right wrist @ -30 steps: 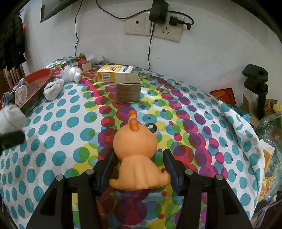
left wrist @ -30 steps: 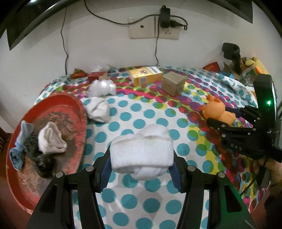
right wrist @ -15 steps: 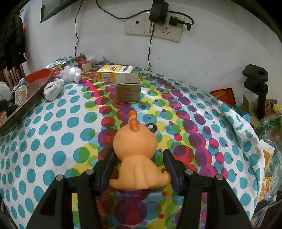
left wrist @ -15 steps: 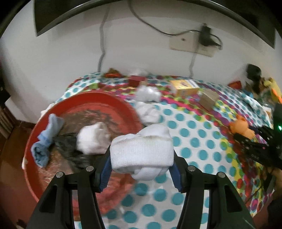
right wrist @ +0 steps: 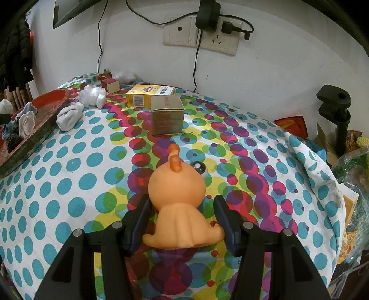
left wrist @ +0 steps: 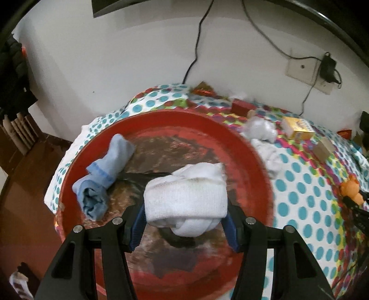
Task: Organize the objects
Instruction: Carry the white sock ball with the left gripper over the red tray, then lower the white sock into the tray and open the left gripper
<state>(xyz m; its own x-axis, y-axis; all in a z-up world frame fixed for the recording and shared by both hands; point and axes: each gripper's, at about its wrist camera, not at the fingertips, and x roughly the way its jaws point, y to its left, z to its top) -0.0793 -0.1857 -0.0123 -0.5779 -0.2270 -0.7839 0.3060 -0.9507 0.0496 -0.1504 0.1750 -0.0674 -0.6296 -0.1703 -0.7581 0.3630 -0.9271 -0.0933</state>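
Rolled white sock (left wrist: 185, 203) now over red tray (left wrist: 258, 161), dotted tablecloth (right wrist: 76, 166), white wall (right wrist: 276, 57)

A desk (right wrist: 69, 184) draped in a polka-dot cloth carries everything. On it lie a red tray (left wrist: 253, 166), yellow box (right wrist: 147, 94), brown box (right wrist: 167, 117), orange toy (right wrist: 180, 207) and white sock (right wrist: 69, 116).

White wall behind, wall socket plate (right wrist: 200, 32) with black adapter (right wrist: 207, 15) plugged in, cables hanging. Black clamp stand (right wrist: 334, 108) at right edge. Dark jacket (right wrist: 16, 53) hangs left. Polka-dot cloth (right wrist: 69, 175) covers tabletop.
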